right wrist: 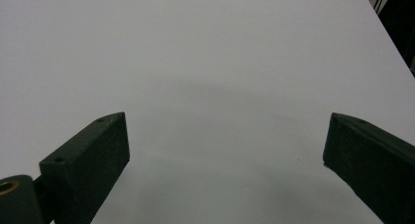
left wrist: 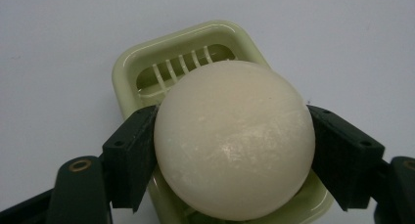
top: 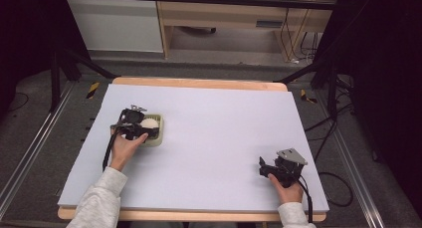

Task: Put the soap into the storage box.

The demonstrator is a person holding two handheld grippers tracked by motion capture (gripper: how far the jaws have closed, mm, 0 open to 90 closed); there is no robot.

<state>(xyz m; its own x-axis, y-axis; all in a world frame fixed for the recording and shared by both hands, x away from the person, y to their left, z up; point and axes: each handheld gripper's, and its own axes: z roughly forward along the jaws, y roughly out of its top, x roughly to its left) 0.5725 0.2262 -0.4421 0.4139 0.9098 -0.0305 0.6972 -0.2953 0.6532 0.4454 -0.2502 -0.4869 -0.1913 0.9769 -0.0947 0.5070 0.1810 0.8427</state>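
A cream-white round ball [left wrist: 235, 141] is clamped between the two black jaws of my left gripper [left wrist: 234, 150], just above a pale green slotted dish [left wrist: 147, 67]. From above, the ball [top: 149, 123] and the left gripper [top: 130, 124] are over the green dish [top: 158, 140] at the table's left. My right gripper [top: 268, 167] rests near the front right of the table, jaws wide apart with nothing between them [right wrist: 225, 155].
A pale lilac sheet [top: 214, 133] covers the wooden table. Beyond the far edge stand a wooden desk and cables [top: 298, 39] on the floor. Dark frame legs [top: 64, 63] flank the table.
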